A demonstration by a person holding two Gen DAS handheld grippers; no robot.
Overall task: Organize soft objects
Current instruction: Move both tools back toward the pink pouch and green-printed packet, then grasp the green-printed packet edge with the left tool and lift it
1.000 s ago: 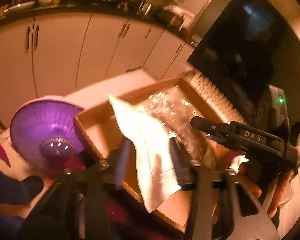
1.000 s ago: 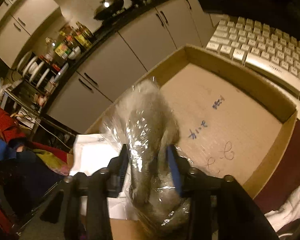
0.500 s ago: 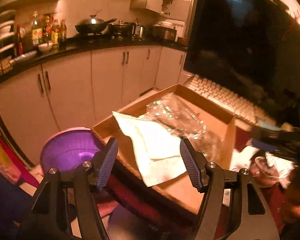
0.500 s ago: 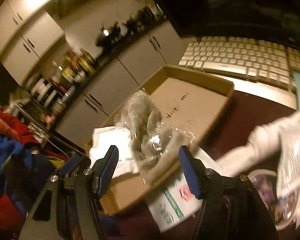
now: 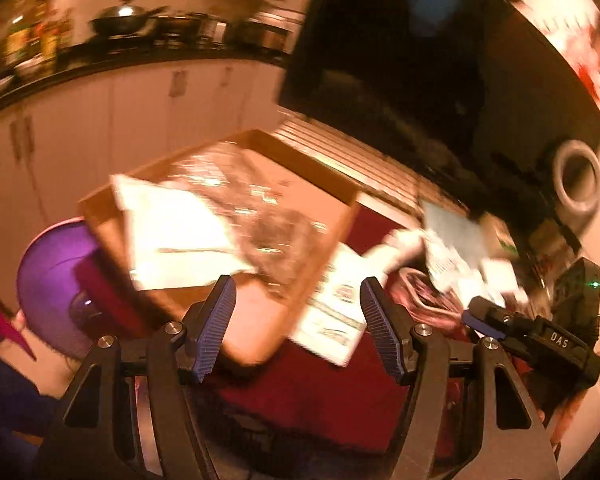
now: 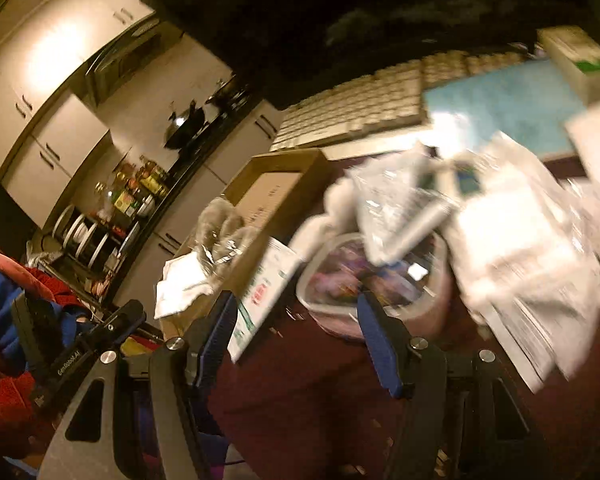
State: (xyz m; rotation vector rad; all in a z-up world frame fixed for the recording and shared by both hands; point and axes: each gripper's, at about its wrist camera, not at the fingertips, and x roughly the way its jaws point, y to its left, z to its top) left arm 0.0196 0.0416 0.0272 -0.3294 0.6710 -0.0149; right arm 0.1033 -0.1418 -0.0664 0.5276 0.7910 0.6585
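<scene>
A shallow cardboard box (image 5: pixel 324 184) (image 6: pixel 284 168) lies on the dark red table. Inside it rest a white folded cloth (image 5: pixel 176 232) (image 6: pixel 182 284) and a grey soft item in clear plastic wrap (image 5: pixel 276 224) (image 6: pixel 224 228). My left gripper (image 5: pixel 296 320) stands open just short of the box's near edge, with nothing between its blue pads. My right gripper (image 6: pixel 296 340) is open too, empty, over the red tabletop. Ahead of it is a heap of white cloths and plastic-wrapped packs (image 6: pixel 500 232) beside a clear tub (image 6: pixel 352 280). The right gripper's body (image 5: pixel 540 340) shows at the left view's right edge.
A pale keyboard (image 6: pixel 360 112) and a dark monitor (image 5: pixel 440 68) stand behind the box. A purple bowl (image 5: pixel 52 276) sits left of the box. A printed white packet (image 5: pixel 336 308) (image 6: pixel 260 288) leans at the box's right side. Kitchen cabinets (image 5: pixel 100 120) line the background.
Both grippers let go: the left released the white cloth, the right the wrapped grey item, both now lying in the box. Both pulled back, and the right swung rightward toward the heap.
</scene>
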